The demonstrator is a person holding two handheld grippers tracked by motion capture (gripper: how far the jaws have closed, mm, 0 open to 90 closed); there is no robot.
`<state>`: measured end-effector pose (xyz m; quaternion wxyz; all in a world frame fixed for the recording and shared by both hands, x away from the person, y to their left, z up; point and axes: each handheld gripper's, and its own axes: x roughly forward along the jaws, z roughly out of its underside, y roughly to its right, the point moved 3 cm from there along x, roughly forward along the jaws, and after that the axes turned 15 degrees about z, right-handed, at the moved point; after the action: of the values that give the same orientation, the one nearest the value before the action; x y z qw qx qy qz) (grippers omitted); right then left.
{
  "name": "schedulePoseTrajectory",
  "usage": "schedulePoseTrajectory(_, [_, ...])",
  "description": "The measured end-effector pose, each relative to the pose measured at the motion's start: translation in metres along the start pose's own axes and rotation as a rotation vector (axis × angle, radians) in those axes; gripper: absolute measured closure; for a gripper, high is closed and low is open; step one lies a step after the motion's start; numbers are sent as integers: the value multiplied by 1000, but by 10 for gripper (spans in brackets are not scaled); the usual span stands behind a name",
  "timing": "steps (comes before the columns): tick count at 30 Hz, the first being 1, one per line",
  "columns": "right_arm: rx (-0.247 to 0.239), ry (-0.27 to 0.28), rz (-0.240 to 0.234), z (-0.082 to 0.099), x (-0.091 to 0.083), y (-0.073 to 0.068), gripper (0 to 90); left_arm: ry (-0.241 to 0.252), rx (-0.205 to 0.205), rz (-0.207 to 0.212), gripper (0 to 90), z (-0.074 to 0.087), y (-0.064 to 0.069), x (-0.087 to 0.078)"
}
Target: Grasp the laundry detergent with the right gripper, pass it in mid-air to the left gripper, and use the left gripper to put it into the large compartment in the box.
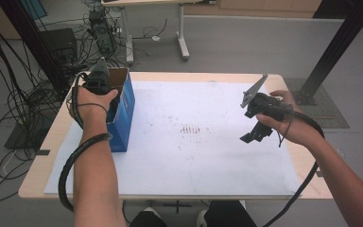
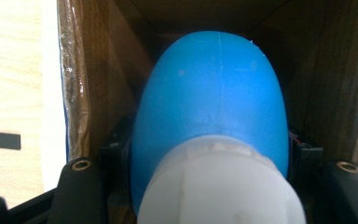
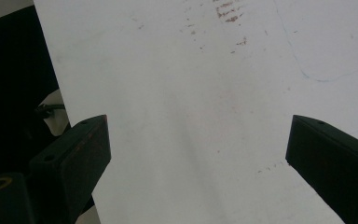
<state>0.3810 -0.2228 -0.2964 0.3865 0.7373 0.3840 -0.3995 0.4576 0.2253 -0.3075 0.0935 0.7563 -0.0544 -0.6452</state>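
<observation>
My left gripper [image 1: 97, 81] reaches into the open top of a blue cardboard box [image 1: 124, 113] standing at the table's left edge. Between its jaws sits a rounded blue object with a white end [image 2: 209, 107], and the jaws press on its sides. Brown inner box walls [image 2: 98, 84] surround it. The rest of the object is hidden in the box. My right gripper [image 1: 254, 135] hovers over the right part of the white sheet [image 1: 194, 156], tilted down, with its jaws [image 3: 198, 144] wide apart and nothing between them.
The white sheet covers most of the wooden table [image 1: 38, 184] and carries faint reddish marks [image 1: 191, 129] near its middle. Cables and equipment [image 1: 99, 28] lie on the floor at left. A black frame post [image 1: 335, 47] stands beyond the right corner.
</observation>
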Motion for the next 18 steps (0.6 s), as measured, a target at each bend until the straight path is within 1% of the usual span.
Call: schedulePoseTrajectory(18, [-9, -1, -3, -2, 0, 0, 65, 7, -10, 4, 363, 0, 0, 0])
